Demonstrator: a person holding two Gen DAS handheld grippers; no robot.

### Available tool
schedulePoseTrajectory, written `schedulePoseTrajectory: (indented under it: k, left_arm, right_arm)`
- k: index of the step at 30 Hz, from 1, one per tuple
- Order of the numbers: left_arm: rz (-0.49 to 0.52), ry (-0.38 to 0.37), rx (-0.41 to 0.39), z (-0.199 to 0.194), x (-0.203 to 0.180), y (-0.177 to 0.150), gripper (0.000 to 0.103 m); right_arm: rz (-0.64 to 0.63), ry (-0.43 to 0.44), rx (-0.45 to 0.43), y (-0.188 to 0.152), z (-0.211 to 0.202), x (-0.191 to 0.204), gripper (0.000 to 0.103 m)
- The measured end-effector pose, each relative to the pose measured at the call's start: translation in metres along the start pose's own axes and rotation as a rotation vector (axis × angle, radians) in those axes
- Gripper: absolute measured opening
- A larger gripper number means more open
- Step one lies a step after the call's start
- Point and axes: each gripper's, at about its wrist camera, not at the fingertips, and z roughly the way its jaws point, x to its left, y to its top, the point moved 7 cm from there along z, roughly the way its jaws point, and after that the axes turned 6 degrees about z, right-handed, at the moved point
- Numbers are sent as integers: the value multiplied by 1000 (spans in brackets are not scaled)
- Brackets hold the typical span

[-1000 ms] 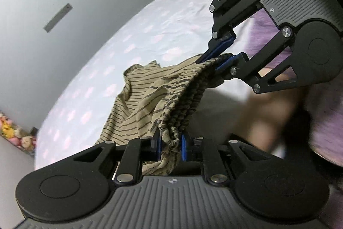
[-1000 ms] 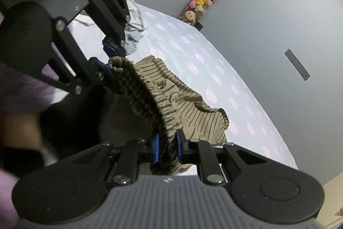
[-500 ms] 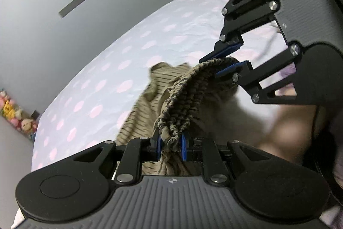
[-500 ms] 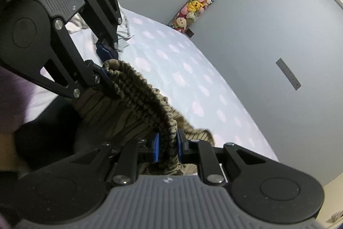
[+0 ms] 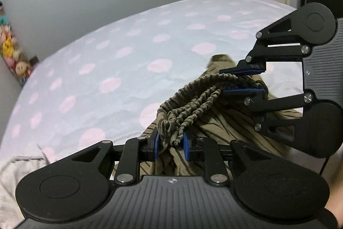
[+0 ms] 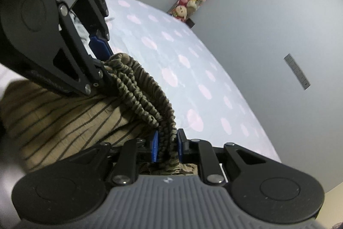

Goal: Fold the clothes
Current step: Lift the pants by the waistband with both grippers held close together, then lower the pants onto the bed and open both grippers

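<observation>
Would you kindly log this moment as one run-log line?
left gripper: jaws opening, waistband between pads | right gripper: shut on waistband | striped garment: held over bed | fold: not yet done

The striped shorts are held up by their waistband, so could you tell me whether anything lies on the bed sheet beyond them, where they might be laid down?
Nothing visible does: beyond the striped shorts, the dotted bed sheet is bare; a pale cloth lies only at its near left edge.

The olive striped garment (image 5: pixel 216 121) hung bunched at lower center-right, its gathered elastic waistband (image 6: pixel 141 87) stretched diagonally from upper left toward bottom center.
</observation>
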Motion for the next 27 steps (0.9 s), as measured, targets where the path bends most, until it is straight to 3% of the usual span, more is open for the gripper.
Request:
schedulePoseTrajectory:
  k: [5, 9, 12, 14, 21, 23, 27]
  left_arm:
    - [-102, -29, 23, 41, 15, -11, 20]
    - [-160, -34, 45, 61, 25, -28, 24]
    - [-218, -21, 46, 70, 34, -33, 31]
    - [-274, -9, 25, 66, 41, -35, 38]
    - [-378, 95, -4, 38, 67, -36, 39]
    - [-401, 92, 5, 25, 69, -40, 39]
    - [-458, 15, -2, -2, 55, -53, 40]
  right_arm:
    - [29, 25, 44, -10, 51, 5, 21]
    - [39, 21, 53, -19, 77, 9, 36]
    - [100, 2, 38, -18, 90, -4, 39]
    - [162, -14, 31, -18, 87, -16, 40]
    - [439, -70, -1, -36, 29, -46, 50]
    - [518, -65, 9, -49, 11, -55, 50]
    - [710, -13, 50, -85, -7, -65, 50]
